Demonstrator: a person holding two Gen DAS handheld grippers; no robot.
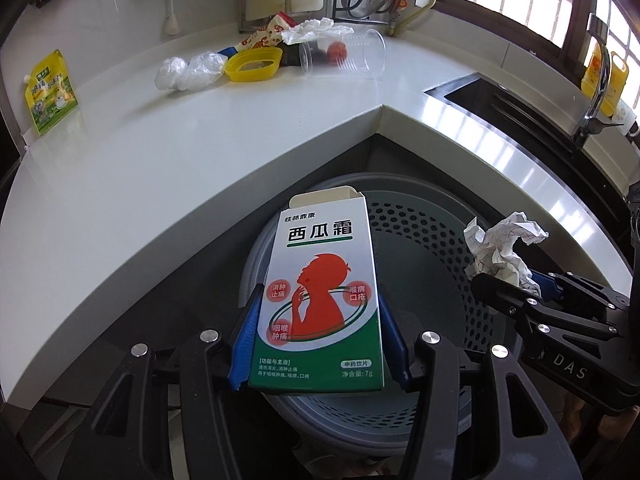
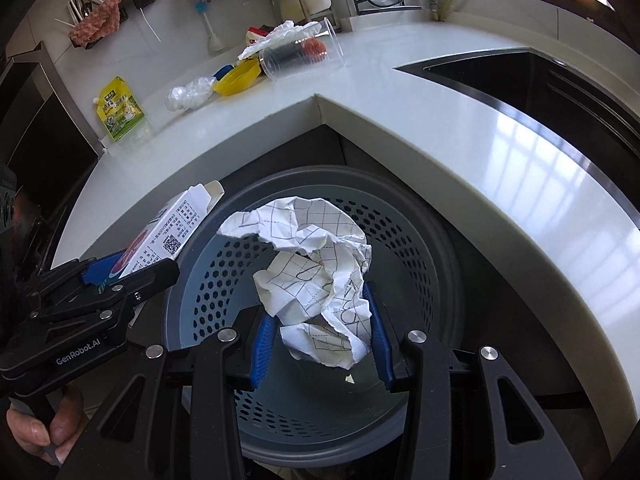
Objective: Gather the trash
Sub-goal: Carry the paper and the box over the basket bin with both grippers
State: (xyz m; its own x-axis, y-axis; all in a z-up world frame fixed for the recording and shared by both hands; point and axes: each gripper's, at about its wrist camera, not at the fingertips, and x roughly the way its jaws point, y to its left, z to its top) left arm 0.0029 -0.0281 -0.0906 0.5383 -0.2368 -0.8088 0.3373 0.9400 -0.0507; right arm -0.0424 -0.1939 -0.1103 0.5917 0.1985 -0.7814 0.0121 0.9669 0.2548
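My left gripper (image 1: 318,332) is shut on a white and green medicine box (image 1: 320,300) with a red figure, held over the grey perforated trash bin (image 1: 420,240). My right gripper (image 2: 320,340) is shut on a crumpled sheet of grid paper (image 2: 320,272), also above the bin (image 2: 400,248). The box (image 2: 168,232) and left gripper (image 2: 132,276) show at left in the right wrist view. The paper (image 1: 500,248) and right gripper (image 1: 520,284) show at right in the left wrist view.
On the white counter (image 1: 200,140) lie a clear plastic cup (image 1: 344,58), a yellow lid (image 1: 254,64), crumpled plastic wrap (image 1: 188,72), snack wrappers (image 1: 272,32) and a yellow-green pouch (image 1: 50,92). A sink (image 1: 500,104) with a faucet (image 1: 596,92) is at right.
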